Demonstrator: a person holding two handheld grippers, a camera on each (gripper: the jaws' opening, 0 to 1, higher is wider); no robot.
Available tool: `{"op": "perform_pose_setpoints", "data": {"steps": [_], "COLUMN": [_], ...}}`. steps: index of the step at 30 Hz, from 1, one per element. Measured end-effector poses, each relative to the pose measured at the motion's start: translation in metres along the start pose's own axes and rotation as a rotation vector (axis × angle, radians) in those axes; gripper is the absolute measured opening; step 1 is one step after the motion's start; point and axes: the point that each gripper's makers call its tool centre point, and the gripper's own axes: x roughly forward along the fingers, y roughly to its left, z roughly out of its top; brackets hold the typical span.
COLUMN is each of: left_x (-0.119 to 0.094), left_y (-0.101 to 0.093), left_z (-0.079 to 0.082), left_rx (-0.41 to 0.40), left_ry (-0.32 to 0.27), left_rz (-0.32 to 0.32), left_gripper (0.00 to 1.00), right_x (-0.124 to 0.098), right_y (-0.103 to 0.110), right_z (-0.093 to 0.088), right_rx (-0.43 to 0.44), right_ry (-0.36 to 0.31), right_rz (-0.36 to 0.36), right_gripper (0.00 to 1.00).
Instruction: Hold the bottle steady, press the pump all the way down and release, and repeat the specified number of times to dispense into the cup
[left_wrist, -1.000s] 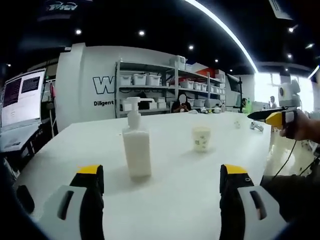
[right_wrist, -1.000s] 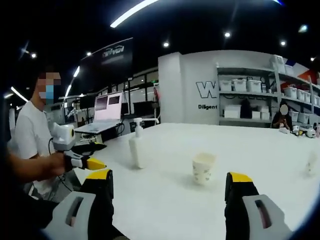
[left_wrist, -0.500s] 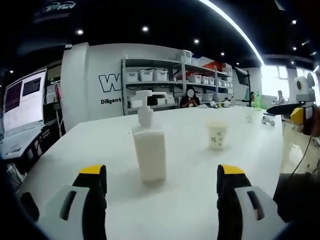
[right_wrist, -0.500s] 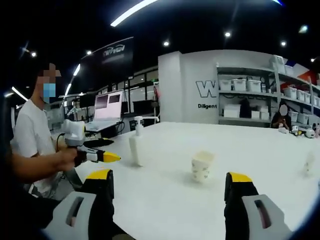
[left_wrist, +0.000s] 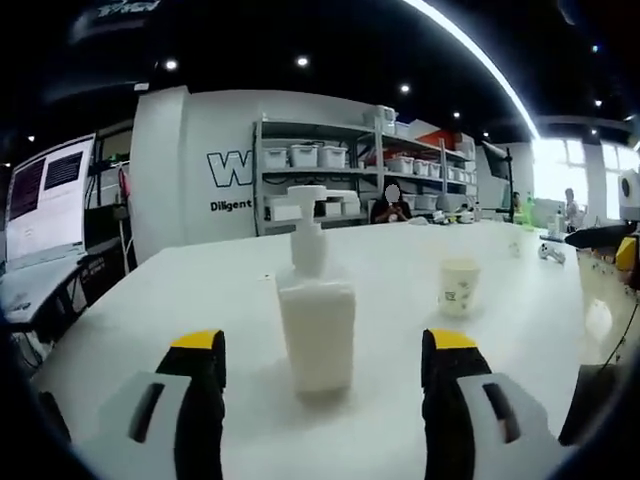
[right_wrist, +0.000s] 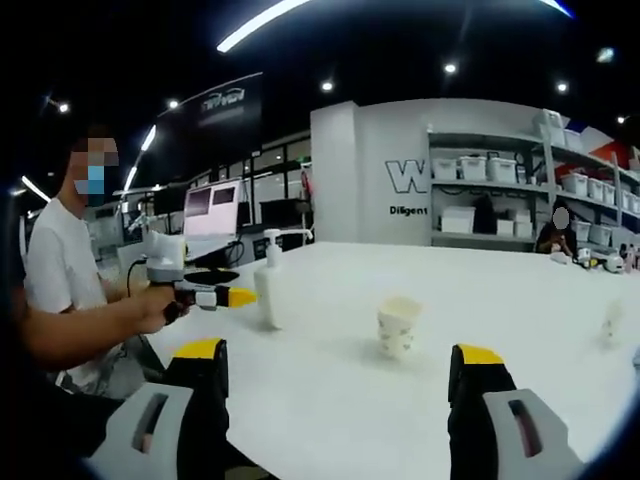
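Note:
A white pump bottle stands upright on the white table, straight ahead between the jaws of my open left gripper, which are apart from its sides. Its pump head is up. The paper cup stands to its right. In the right gripper view the bottle is at left, the cup near the middle, and the left gripper reaches the bottle's near side. My right gripper is open and holds nothing, well short of the cup. Its tip enters the left gripper view.
A person in a white shirt holds the left gripper. A laptop sits at the table's far left end. Shelves with white bins line the back wall. Small items lie at the table's far right.
The left gripper has moved forward to the bottle, which now looms larger and centred between its jaws. The right gripper has barely shifted.

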Motion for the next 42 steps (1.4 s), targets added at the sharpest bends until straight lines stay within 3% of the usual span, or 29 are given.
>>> {"op": "perform_pose_setpoints", "data": {"steps": [11, 16, 18, 19, 24, 30, 42], "left_x": [0.040, 0.059, 0.068, 0.073, 0.074, 0.077, 0.085], "left_y": [-0.003, -0.003, -0.006, -0.003, 0.007, 0.004, 0.008], "left_z": [0.012, 0.026, 0.024, 0.024, 0.019, 0.015, 0.025], "left_rx": [0.008, 0.003, 0.023, 0.060, 0.088, 0.080, 0.048], "left_ry": [-0.027, -0.073, -0.058, -0.058, -0.072, -0.096, -0.136], "left_rz": [-0.010, -0.031, -0.053, -0.031, 0.039, 0.058, 0.086], "left_gripper": [0.75, 0.73, 0.73, 0.73, 0.59, 0.48, 0.49], "right_x": [0.000, -0.002, -0.002, -0.001, -0.002, -0.005, -0.006], "right_y": [0.000, 0.003, 0.004, 0.006, 0.009, 0.006, 0.005], "right_z": [-0.003, -0.001, 0.000, 0.001, 0.005, 0.004, 0.002], "right_rx": [0.001, -0.003, -0.006, -0.010, -0.035, -0.055, -0.063], "right_ry": [0.003, -0.002, 0.000, -0.005, 0.000, 0.012, 0.029], "right_rz": [-0.019, -0.021, -0.021, -0.017, -0.009, -0.018, -0.025], "right_gripper": [0.91, 0.91, 0.91, 0.91, 0.90, 0.90, 0.89]}}
